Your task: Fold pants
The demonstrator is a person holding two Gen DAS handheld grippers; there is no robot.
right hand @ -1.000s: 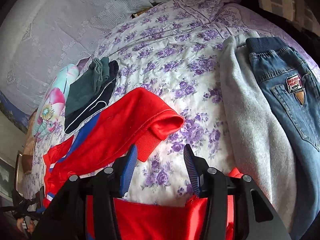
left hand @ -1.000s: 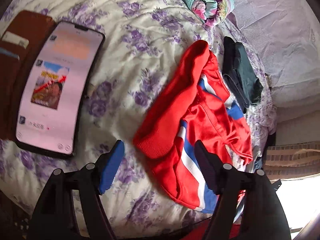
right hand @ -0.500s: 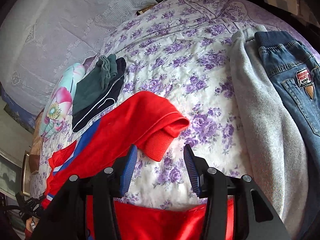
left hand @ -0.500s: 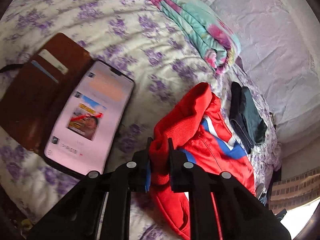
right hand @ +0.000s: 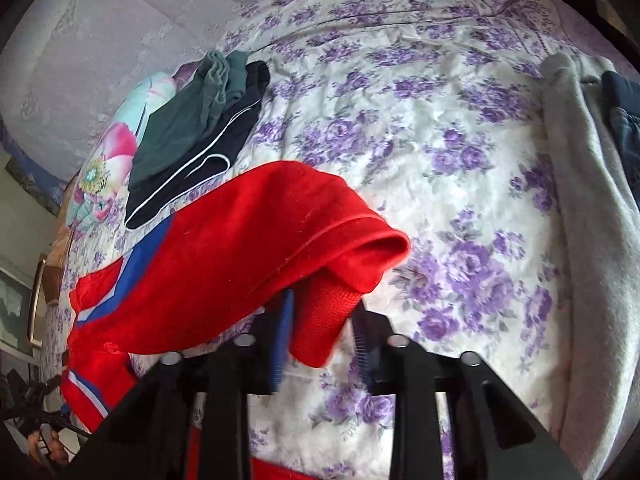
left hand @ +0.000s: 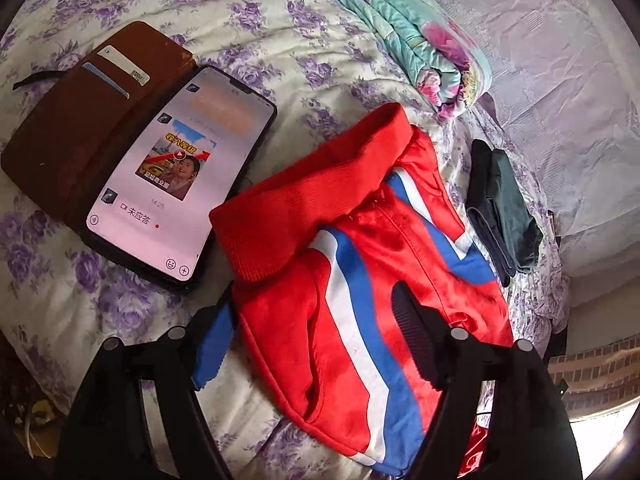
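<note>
Red pants (left hand: pixel 360 272) with a blue and white stripe lie crumpled on the flowered bedspread (left hand: pixel 280 40). One ribbed end is folded over on top. My left gripper (left hand: pixel 312 340) hangs just above them. Its jaws are opening, wide apart, with the cloth lying below and between them and the pads not pressing on it. In the right wrist view the red pants (right hand: pixel 240 248) stretch to the left. My right gripper (right hand: pixel 322 340) is closing, and the ribbed cuff (right hand: pixel 324 316) fills the gap between its pads.
A lit phone (left hand: pixel 180 172) in an open brown wallet case lies left of the pants. Behind them are a folded floral blanket (left hand: pixel 420 40) and a dark folded garment (left hand: pixel 500 208). Grey pants (right hand: pixel 588 240) and jeans (right hand: pixel 624 120) lie at the right.
My left gripper pinched the red ribbed edge half a second ago, then let it go and opened. My right gripper dropped toward the cuff and closed around it.
</note>
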